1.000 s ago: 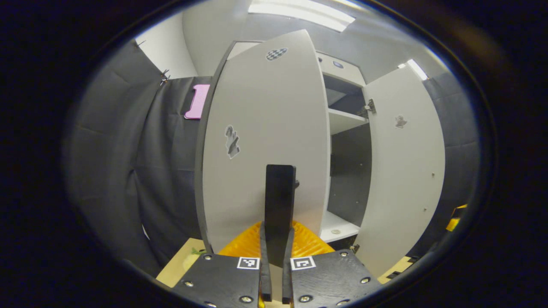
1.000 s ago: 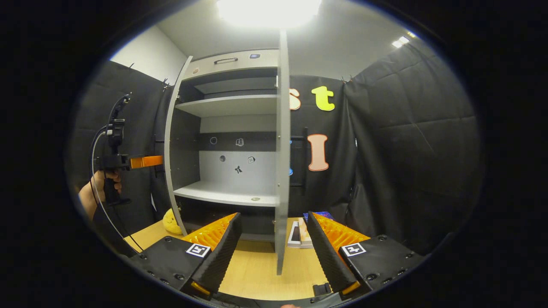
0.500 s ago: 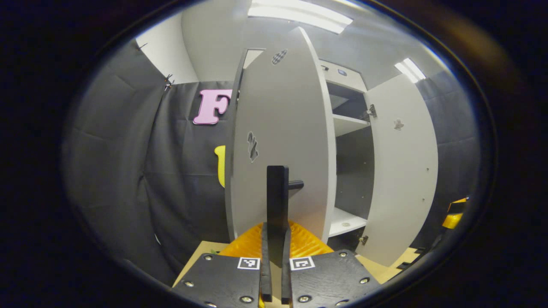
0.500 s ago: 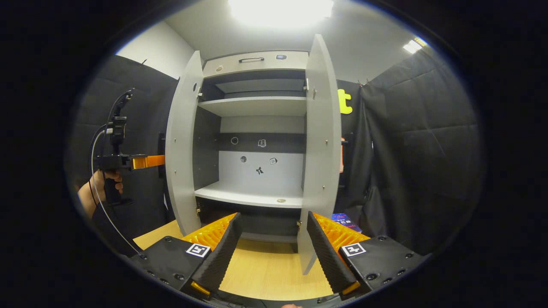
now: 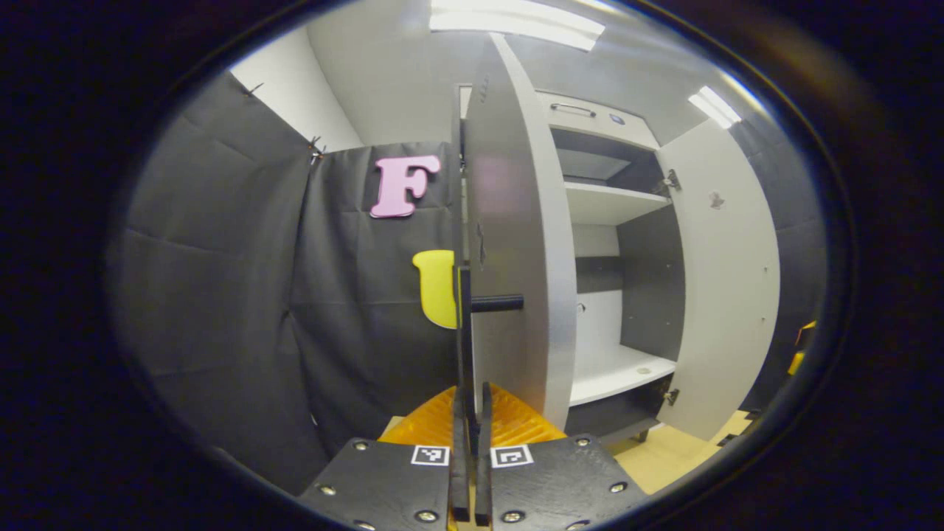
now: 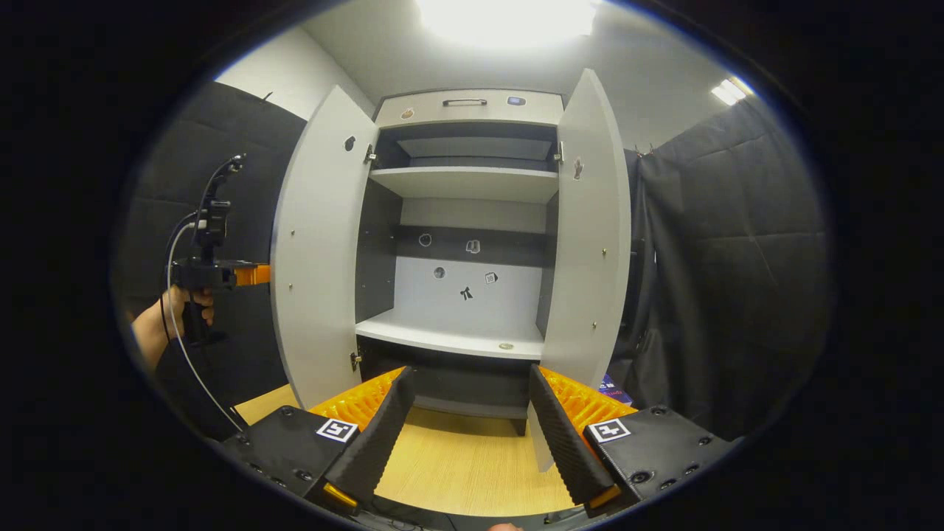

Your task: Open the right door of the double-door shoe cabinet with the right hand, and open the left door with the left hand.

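The left gripper (image 5: 469,402) is clamping the handle (image 5: 464,324) of the shoe cabinet's left door (image 5: 516,243) — both doors are standing open. The right gripper (image 6: 468,420) is hovering before the cabinet (image 6: 464,110), fingers apart, right door (image 6: 590,236) beside it.

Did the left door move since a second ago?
Yes. The left door swung further outward, away from the cabinet's shelf, pulled by the left hand-held gripper.
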